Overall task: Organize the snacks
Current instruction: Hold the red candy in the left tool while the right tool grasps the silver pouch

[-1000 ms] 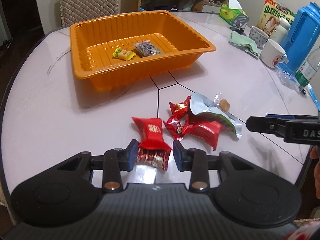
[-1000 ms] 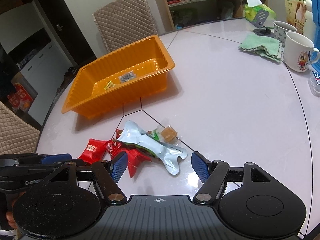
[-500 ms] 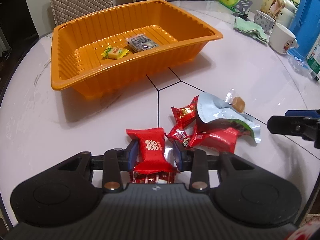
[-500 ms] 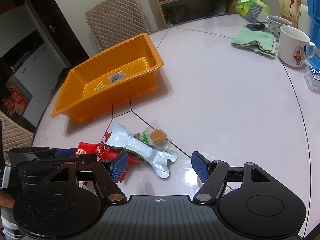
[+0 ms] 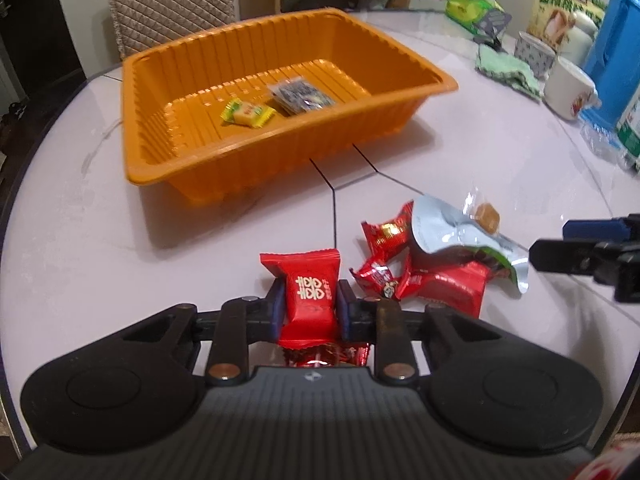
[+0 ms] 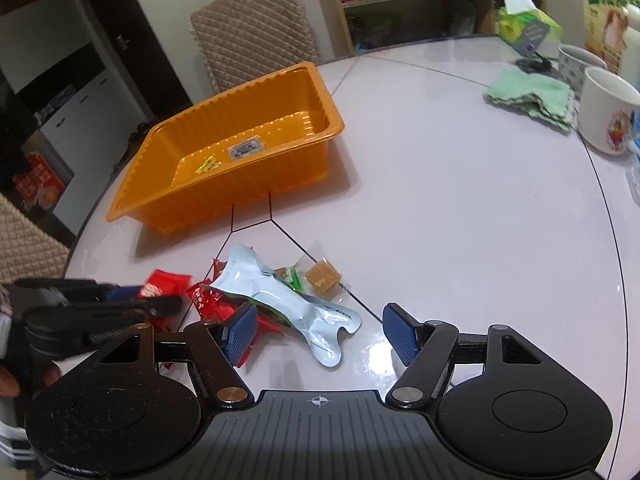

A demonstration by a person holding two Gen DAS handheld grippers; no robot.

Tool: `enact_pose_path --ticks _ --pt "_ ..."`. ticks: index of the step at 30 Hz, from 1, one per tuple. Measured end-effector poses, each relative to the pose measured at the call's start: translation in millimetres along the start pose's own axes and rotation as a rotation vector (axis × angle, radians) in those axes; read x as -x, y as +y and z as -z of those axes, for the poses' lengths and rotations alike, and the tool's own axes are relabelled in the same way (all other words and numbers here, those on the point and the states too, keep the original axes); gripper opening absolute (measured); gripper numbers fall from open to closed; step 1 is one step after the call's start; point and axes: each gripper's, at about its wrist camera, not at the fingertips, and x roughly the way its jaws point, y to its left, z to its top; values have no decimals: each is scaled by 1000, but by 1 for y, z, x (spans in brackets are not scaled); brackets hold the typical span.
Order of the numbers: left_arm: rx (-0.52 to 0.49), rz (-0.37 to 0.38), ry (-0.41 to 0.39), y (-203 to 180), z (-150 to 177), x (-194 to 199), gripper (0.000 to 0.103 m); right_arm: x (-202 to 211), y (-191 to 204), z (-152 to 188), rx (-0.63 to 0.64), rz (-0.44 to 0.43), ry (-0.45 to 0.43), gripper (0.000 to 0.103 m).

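Note:
My left gripper point(image 5: 311, 307) is shut on a red candy packet point(image 5: 306, 292) and holds it above the table, short of the orange tray point(image 5: 224, 168). The tray holds a yellow candy point(image 5: 247, 112) and a small dark packet point(image 5: 300, 96). A pile of red candies point(image 5: 436, 284), a silver pouch point(image 5: 452, 232) and a brown cube candy point(image 5: 489, 216) lies on the table. My right gripper point(image 6: 319, 332) is open, low over the silver pouch point(image 6: 288, 300), with the brown candy point(image 6: 322, 276) just beyond. The left gripper point(image 6: 160, 304) with the red packet point(image 6: 164, 284) shows at the left.
Two mugs point(image 6: 608, 116), a green cloth point(image 6: 532, 96), a tissue box point(image 6: 524, 26) and a snack box point(image 5: 568, 12) stand at the table's far right, next to a blue jug point(image 5: 616, 52). Padded chairs point(image 6: 256, 36) stand behind the table.
My left gripper closed on the red candy packet, lifted it off the table and moved toward the tray. My right gripper stayed open and shifted slightly over the pile.

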Motion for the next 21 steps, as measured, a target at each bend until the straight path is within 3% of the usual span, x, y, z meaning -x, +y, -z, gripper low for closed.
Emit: enact_pose_path --ticks 3,7,15,21 --pt "25 -5 -11 8 -1 8 23 -3 4 0 76 -1 -9 70" --pt "54 -13 -14 17 0 17 23 -11 11 1 210 -8 -6 50" --pt "81 -13 -9 25 4 26 23 -29 22 3 375 -66 -1 48" --pt "81 -3 -17 24 4 30 23 -43 27 -2 406 -98 12 42"
